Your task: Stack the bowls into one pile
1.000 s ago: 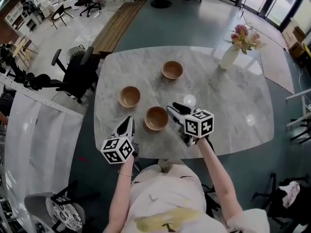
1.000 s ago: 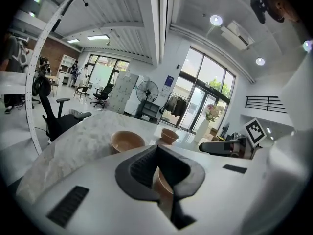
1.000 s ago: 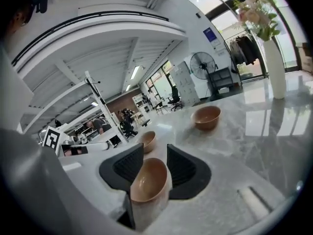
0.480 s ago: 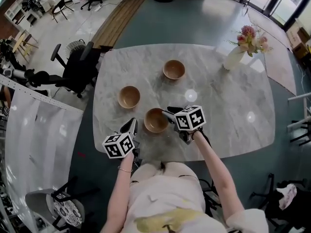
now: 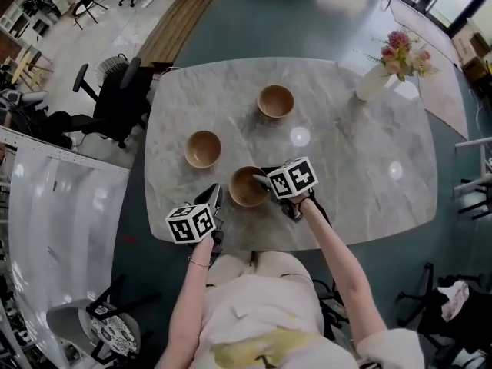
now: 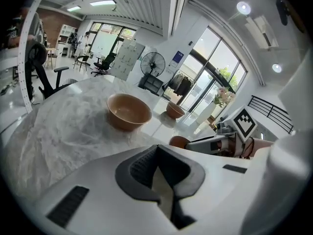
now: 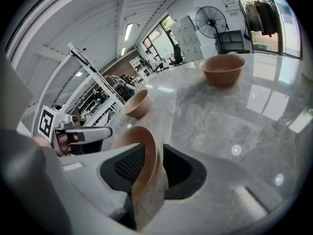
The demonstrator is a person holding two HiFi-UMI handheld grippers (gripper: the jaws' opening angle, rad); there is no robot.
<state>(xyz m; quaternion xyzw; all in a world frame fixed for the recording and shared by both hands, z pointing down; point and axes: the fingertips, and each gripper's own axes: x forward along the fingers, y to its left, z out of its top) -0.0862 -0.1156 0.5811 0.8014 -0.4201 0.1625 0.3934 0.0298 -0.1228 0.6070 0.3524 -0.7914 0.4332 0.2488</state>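
Tools: left gripper, jaws closed tip to tip with nothing between them, over the table's near edge at 7 o'clock from the table's middle, just left of the near bowl. The right gripper has its jaws apart and just now closing in, astride that bowl's right wall; the pads are not seen clamping it.

Room, left side: white panel; black office chair off the table at 10 o'clock; wooden platform beyond at 11 o'clock; grey-green floor.

Surface: marble table, pale and veined, with rounded corners and glossy spots of lamp glare.

Bowls: three, tan, upright, each apart from the others, none stacked. The left bowl is at 9 o'clock, the near bowl at 7 o'clock on the marble, the far bowl at 12 o'clock.

Far right: white vase with pink flowers, at 2 o'clock.
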